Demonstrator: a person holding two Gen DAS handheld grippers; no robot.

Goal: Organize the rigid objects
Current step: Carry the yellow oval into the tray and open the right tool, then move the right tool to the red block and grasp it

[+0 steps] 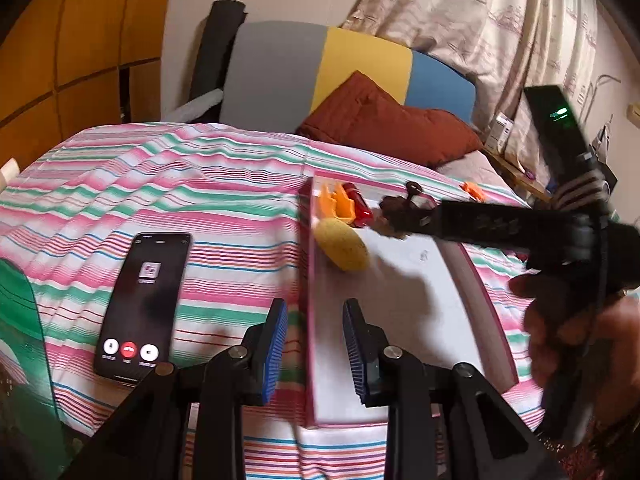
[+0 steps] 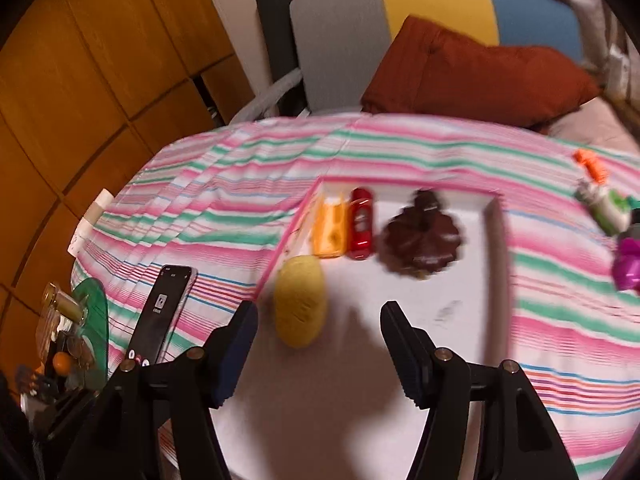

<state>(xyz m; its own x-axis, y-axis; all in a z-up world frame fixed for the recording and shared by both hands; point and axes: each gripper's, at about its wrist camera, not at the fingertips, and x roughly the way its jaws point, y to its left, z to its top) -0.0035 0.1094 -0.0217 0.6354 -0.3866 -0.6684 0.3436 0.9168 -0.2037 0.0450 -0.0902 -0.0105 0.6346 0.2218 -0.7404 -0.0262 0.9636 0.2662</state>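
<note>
While both grippers, left [image 1: 316, 344] and right [image 2: 318, 354], hover with fingers spread and empty, the tray [image 2: 494, 232] on the bed holds a yellow lump [image 2: 300, 306] at 9 o'clock (blurred), with a red car [image 2: 362, 224] and brown piece [image 2: 424, 238] toward 12.

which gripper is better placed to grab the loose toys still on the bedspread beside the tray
Right. The purple toy and orange piece lie right of the tray, on the open right gripper's side; the left gripper straddles the tray's left wall.
</note>
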